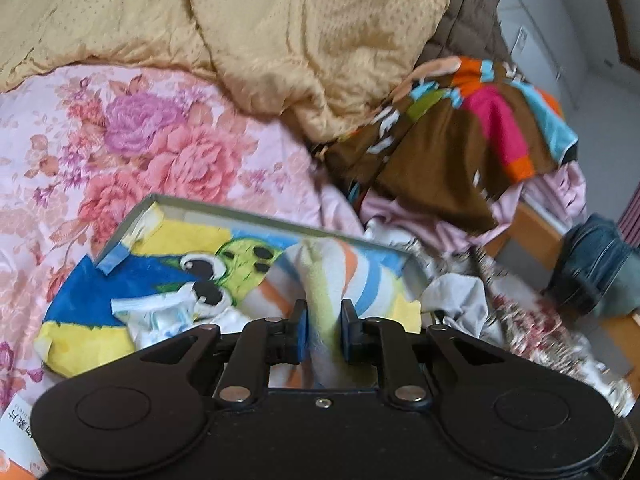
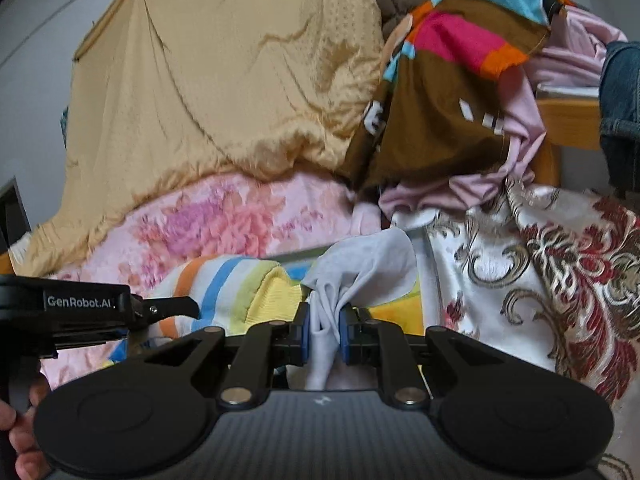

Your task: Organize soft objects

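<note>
Socks are what both claws pinch: the left claw [image 1: 323, 326] is pressed on a striped sock [image 1: 325, 280], the right claw [image 2: 323, 334] on a pale grey sock [image 2: 360, 276]. Both socks sit at the near end of a grey tray [image 1: 224, 210] lined with a cartoon cloth [image 1: 132, 280], lying on the floral bed [image 1: 120, 136]. Farther off lie a tan quilt [image 1: 280, 32] and, to the right, a brown patchwork garment [image 1: 460, 136].
</note>
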`<action>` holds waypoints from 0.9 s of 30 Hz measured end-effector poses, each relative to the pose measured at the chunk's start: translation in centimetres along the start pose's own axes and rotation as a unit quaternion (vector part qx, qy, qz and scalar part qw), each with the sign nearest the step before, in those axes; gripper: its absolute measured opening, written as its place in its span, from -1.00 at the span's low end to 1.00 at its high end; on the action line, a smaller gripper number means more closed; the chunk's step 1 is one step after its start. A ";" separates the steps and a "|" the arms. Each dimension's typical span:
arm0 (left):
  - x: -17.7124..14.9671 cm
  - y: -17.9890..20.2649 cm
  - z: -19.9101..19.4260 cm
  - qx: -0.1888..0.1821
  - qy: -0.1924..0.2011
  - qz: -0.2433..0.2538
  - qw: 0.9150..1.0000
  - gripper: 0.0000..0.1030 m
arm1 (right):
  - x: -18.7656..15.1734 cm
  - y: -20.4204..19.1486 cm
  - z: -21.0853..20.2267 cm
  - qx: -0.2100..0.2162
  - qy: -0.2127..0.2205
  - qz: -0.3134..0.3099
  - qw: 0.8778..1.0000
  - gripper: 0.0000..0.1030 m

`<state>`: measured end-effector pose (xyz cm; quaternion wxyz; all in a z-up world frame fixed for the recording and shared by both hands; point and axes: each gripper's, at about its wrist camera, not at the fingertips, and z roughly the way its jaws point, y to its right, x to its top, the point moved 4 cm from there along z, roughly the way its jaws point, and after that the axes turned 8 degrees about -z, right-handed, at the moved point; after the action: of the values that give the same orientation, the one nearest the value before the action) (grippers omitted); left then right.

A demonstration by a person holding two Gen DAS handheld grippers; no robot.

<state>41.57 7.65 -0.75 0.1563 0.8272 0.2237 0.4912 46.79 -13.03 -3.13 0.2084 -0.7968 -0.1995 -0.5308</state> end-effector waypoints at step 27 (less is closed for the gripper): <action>-0.1 1.2 -0.5 0.007 -0.012 0.023 1.000 0.00 | 0.5 1.4 -1.1 0.005 -0.022 0.014 1.000 0.29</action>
<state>41.36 6.55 -0.02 0.1420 0.8392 0.2063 0.4827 46.88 -14.78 -2.45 0.2151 -0.8100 -0.1958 -0.5092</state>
